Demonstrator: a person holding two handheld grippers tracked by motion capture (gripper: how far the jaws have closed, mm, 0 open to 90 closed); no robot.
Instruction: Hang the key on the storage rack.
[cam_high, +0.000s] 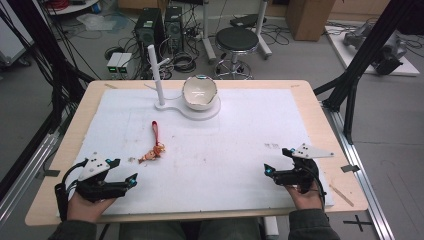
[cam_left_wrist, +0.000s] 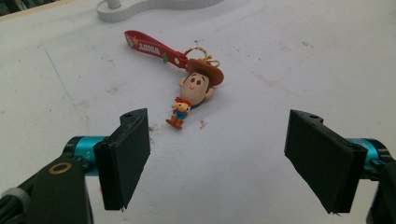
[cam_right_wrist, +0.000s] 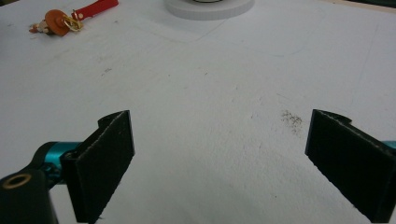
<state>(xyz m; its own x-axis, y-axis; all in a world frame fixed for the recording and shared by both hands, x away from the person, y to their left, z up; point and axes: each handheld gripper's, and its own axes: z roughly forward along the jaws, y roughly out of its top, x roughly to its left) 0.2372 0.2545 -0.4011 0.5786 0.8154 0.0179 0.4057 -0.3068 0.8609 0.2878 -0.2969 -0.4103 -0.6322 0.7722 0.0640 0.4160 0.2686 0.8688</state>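
Even, diffuse overhead light fills the room, and the white mat (cam_high: 210, 145) on the table reads bright without blowing out. Shadows are soft and short: a faint one lies beside the white stand (cam_high: 159, 80), and a pale one sits under the keychain figure (cam_left_wrist: 194, 91). A small highlight glints on the bowl (cam_high: 200, 92). The high view is slightly soft and low in detail, with mild bending of straight lines toward its edges. In both gripper views the near black pads (cam_left_wrist: 128, 156) (cam_right_wrist: 105, 161) are a little blurred, while the mat beyond stays sharper.
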